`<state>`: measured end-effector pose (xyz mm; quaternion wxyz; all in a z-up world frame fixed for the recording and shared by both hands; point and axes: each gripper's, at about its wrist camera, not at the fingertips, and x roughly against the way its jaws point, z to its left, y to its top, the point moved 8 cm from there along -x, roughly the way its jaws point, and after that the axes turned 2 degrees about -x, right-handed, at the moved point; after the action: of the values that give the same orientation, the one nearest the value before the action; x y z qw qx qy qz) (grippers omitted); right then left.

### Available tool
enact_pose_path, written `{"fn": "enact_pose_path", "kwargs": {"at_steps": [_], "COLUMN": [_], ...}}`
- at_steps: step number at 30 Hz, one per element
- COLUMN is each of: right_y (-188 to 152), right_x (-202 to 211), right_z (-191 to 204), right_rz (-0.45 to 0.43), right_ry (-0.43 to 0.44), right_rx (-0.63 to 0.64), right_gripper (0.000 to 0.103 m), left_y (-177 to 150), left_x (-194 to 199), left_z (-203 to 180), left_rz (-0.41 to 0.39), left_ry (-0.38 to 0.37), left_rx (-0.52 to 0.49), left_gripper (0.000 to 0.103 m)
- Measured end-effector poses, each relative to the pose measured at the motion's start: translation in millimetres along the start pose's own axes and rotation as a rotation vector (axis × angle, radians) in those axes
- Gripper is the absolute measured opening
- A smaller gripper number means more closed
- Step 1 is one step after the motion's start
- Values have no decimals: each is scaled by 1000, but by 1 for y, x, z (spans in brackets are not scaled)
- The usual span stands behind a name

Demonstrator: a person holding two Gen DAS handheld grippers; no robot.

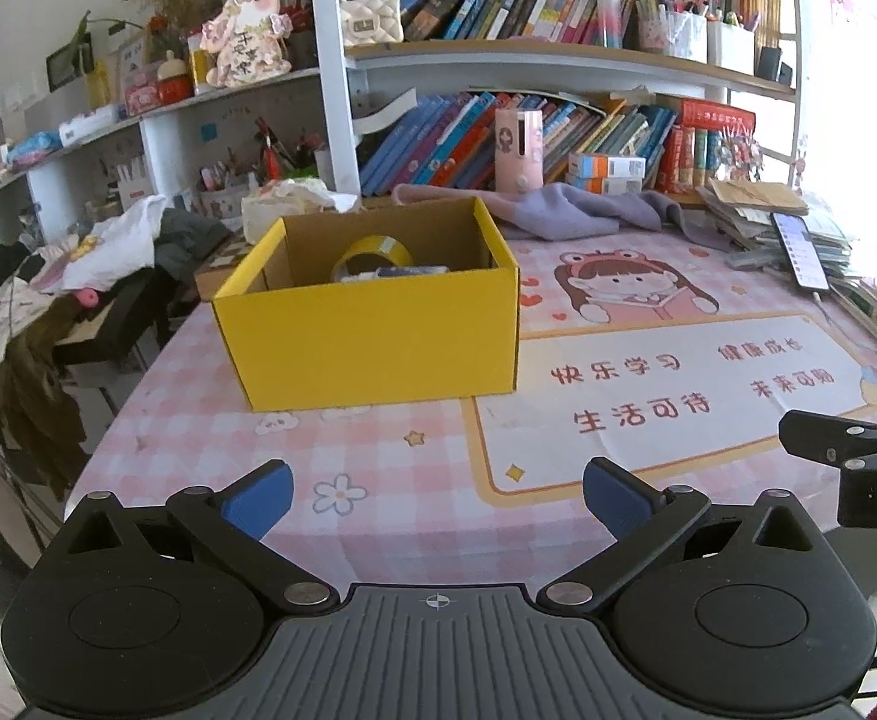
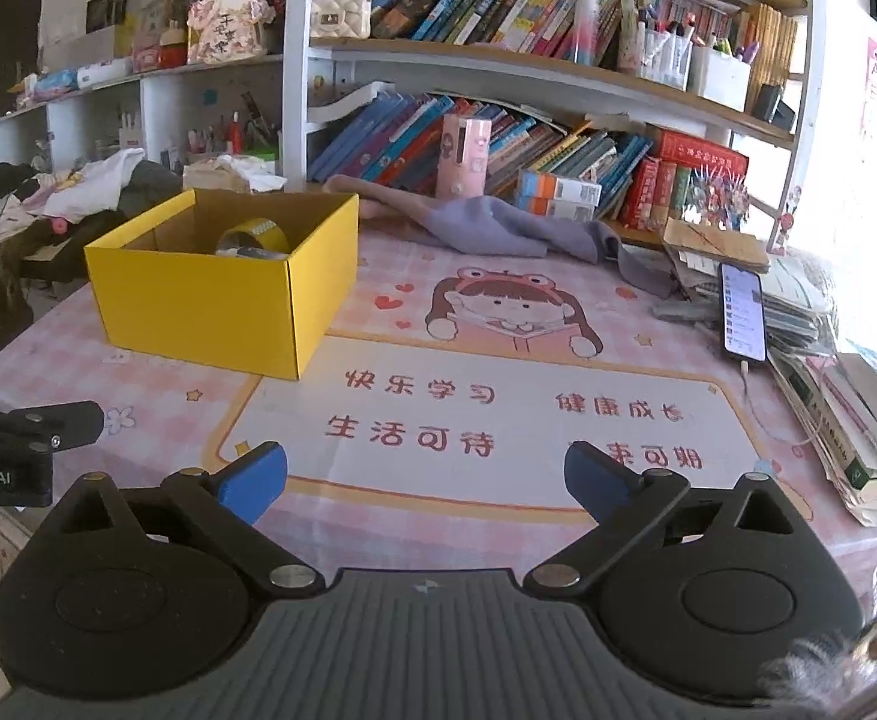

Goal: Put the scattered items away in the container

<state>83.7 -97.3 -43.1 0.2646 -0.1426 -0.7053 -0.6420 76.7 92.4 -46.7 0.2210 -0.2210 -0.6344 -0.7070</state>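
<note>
Left wrist view: the left gripper (image 1: pixel 438 495) hovers with jaws spread and empty, in front of the yellow box (image 1: pixel 372 324). A tape roll (image 1: pixel 372 255) lies inside the box. The right gripper (image 2: pixel 425 480), right of the box, is likewise spread and empty.

Left-wrist view: low over the near edge of the desk (image 1: pixel 378 468), facing the bookshelf (image 1: pixel 558 54), yellow box (image 1: pixel 372 336) close ahead. Right-wrist view: same height and heading, set further right, box (image 2: pixel 210 312) at left. Both share the desk, box and bookshelf.
</note>
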Motion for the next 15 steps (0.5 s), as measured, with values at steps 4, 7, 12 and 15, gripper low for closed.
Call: {"fn": "enact_pose_path", "kwargs": {"at_steps": [4, 7, 12, 15], "right_y": [-3, -5, -5, -6], "right_x": [-2, -2, -3, -4], "right_z": [-3, -1, 2, 3], "right_rz": [23, 32, 38, 50], "right_ry": [-7, -2, 4, 5], "right_rx": [-21, -23, -17, -23], "right_gripper": [101, 103, 103, 103], "left_y": [-2, -2, -3, -3], "left_x": [1, 2, 3, 4], "left_z": [1, 1, 0, -2], "left_rz": [3, 1, 6, 11], "left_ry": [3, 4, -7, -25], "left_rx": [5, 5, -1, -1], "left_gripper": [103, 103, 103, 103]}}
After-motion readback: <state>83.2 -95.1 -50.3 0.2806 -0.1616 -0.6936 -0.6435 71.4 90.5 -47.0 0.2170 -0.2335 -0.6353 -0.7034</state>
